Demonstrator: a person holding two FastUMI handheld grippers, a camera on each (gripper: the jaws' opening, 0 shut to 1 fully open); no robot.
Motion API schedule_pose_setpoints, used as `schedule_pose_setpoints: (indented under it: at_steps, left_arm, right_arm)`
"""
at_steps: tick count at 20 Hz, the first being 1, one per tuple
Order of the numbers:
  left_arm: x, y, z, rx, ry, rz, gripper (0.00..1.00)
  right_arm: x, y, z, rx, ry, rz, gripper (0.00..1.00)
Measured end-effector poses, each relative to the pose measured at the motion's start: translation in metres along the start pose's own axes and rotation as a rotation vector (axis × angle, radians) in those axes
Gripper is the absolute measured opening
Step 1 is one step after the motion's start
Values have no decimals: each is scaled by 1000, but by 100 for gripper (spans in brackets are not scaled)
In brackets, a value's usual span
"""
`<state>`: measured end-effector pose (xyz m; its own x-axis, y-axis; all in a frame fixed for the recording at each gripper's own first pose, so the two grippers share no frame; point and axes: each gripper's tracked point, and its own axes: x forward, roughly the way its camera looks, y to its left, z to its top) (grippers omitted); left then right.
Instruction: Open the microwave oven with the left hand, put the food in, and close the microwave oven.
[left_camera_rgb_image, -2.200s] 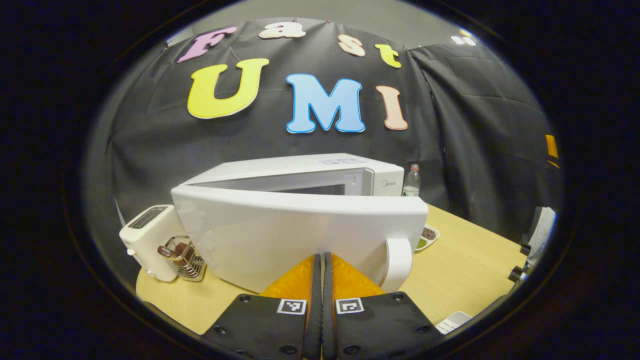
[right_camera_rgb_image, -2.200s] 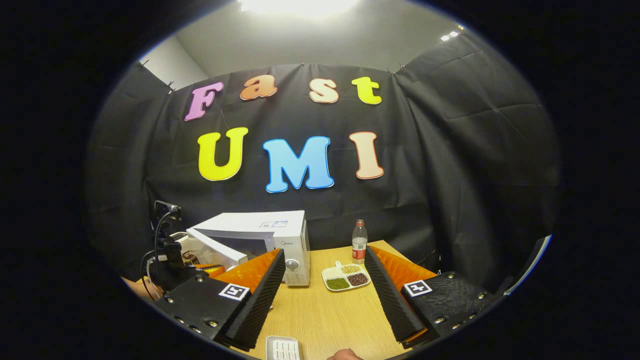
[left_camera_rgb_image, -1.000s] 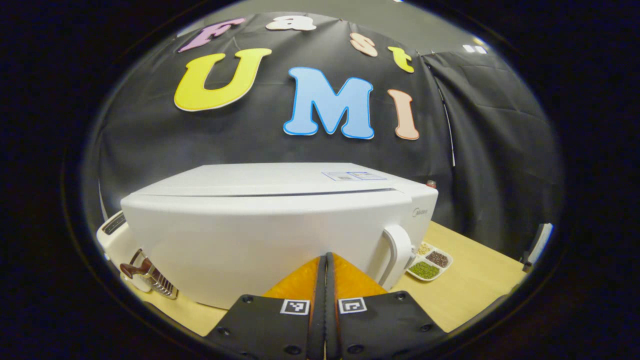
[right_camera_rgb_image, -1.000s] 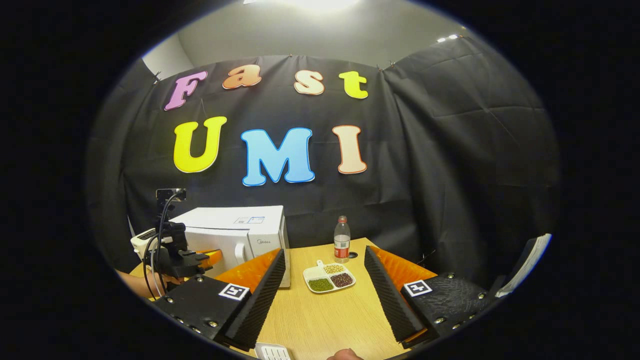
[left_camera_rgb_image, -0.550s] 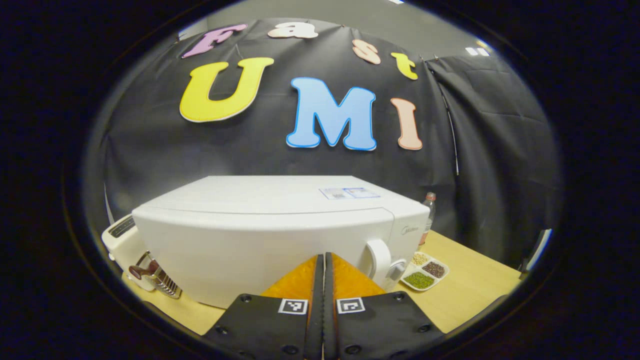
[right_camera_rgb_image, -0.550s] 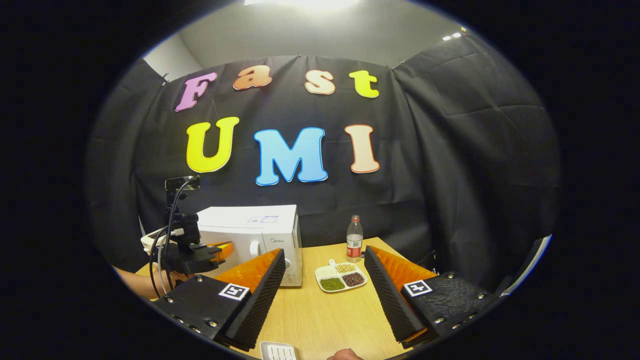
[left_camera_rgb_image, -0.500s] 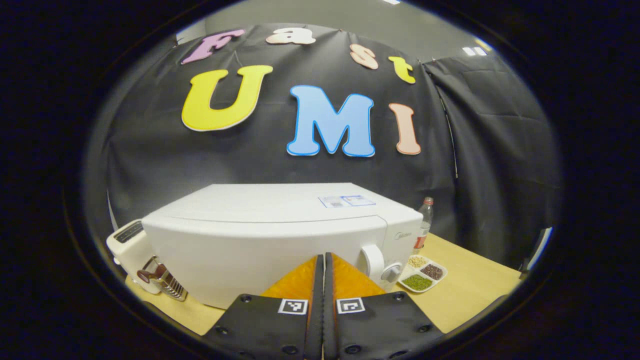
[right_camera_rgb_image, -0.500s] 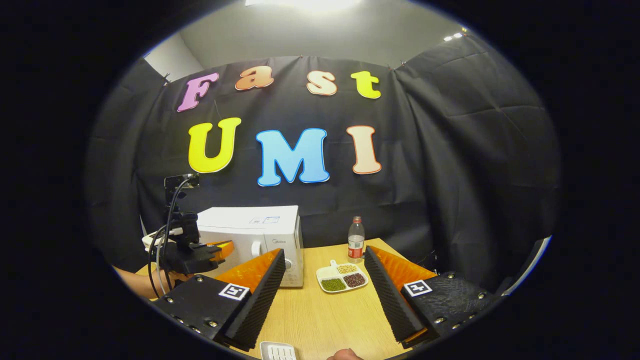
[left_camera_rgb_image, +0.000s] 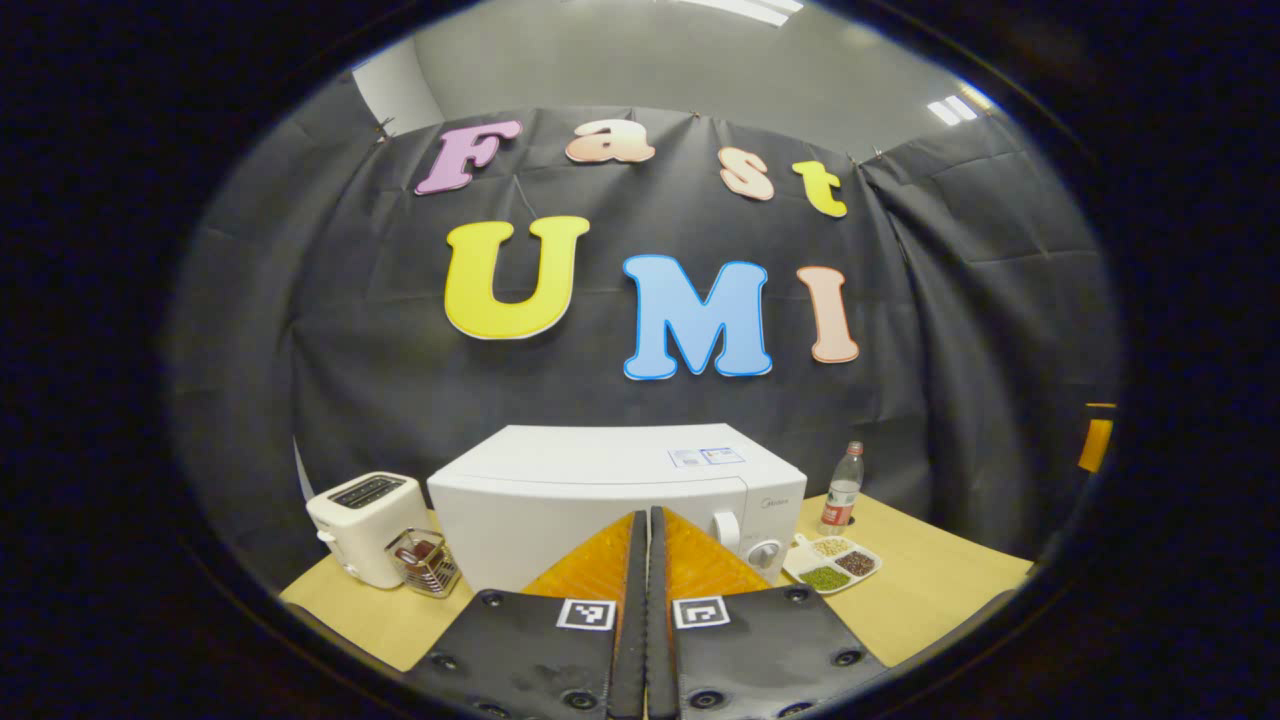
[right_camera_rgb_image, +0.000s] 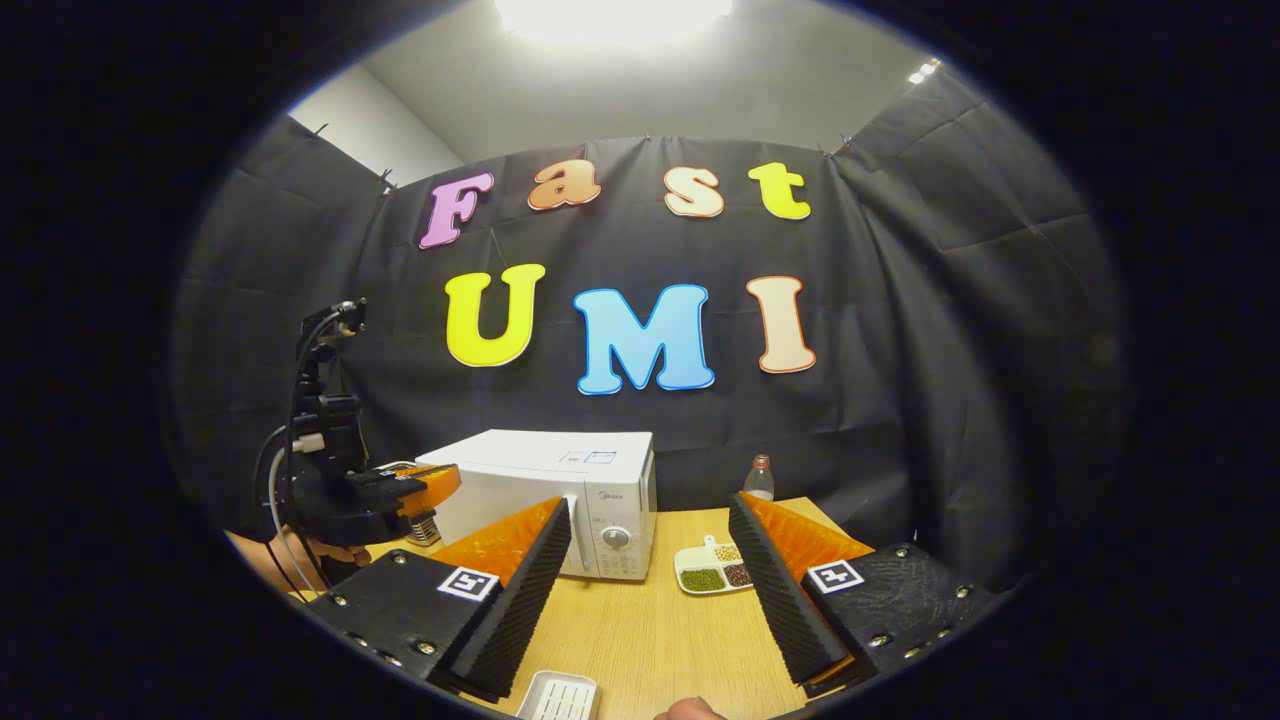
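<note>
While our left gripper (left_camera_rgb_image: 645, 540) is pressed shut on nothing, our right gripper (right_camera_rgb_image: 650, 560) gapes empty; the microwave (left_camera_rgb_image: 600, 490) sits closed on the table (right_camera_rgb_image: 650, 620), tray (right_camera_rgb_image: 712, 572) beside it.

No text is legible; the microwave (left_camera_rgb_image: 600, 490) has only an unreadable sticker.

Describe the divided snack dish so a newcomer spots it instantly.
Start at the white microwave on the wooden table. Just right of its control dials, in front of the plastic bottle, lies the small white divided dish. It alone is flat and holds separate green, dark and pale fillings.
</note>
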<state>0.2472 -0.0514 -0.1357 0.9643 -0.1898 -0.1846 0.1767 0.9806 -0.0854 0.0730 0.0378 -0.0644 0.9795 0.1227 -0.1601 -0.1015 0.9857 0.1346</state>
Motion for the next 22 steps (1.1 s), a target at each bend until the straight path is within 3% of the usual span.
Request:
schedule_pose_setpoints:
  at_steps: [11,22]
  left_arm:
    - [-130,0,17,36,-20,122,7]
    - [-215,29,36,53,-67,171,7]
  right_arm:
    - [-48,-7,11,10,-33,95,96]
    - [-62,21,20,0,-62,97,96]
